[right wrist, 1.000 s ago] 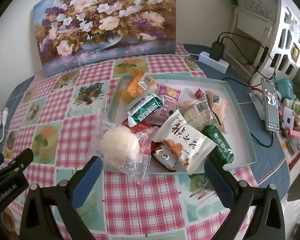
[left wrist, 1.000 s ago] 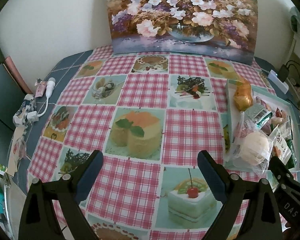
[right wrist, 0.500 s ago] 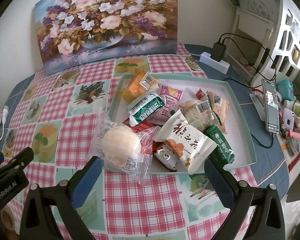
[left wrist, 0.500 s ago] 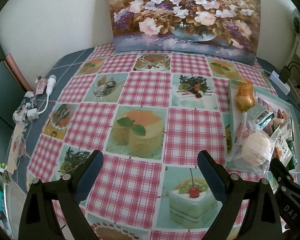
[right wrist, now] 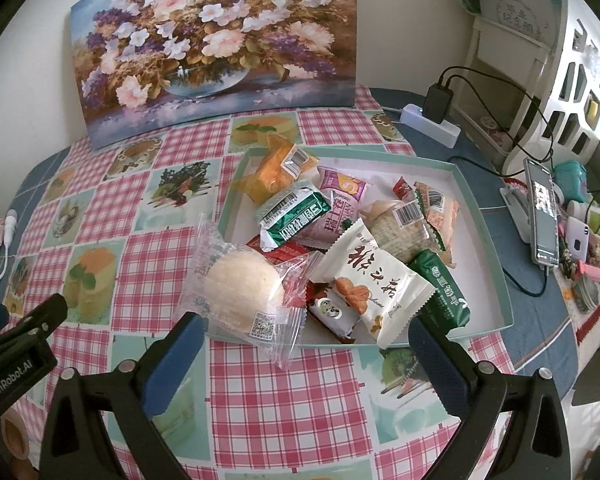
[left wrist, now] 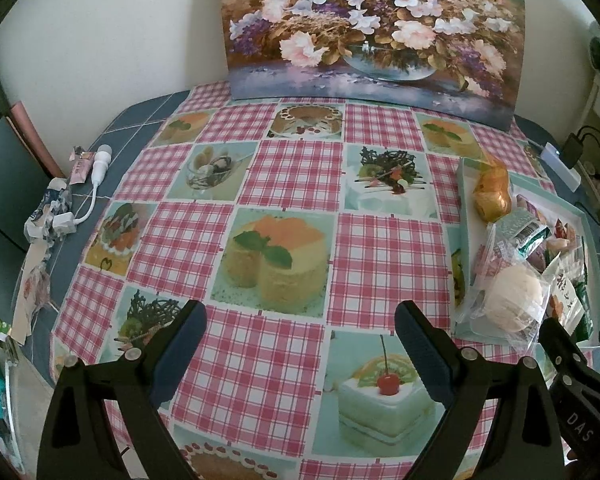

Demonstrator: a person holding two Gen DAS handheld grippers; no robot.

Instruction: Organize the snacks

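Snacks fill a tray on checked tablecloth (painting behind).

White letters "GenRobot.AI" stand on the black body of the left tongs, and "DAS" is printed on the black body of the right tongs. A dark green foil snack packet carries a barcode with digits too small to read. The Chinese characters on the white glossy snack pouch and the pink plastic snack wrapper are not legible enough to transcribe.

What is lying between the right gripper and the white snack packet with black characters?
In the right wrist view, only checkered tablecloth and the tray's near rim separate the right gripper from the white packet.
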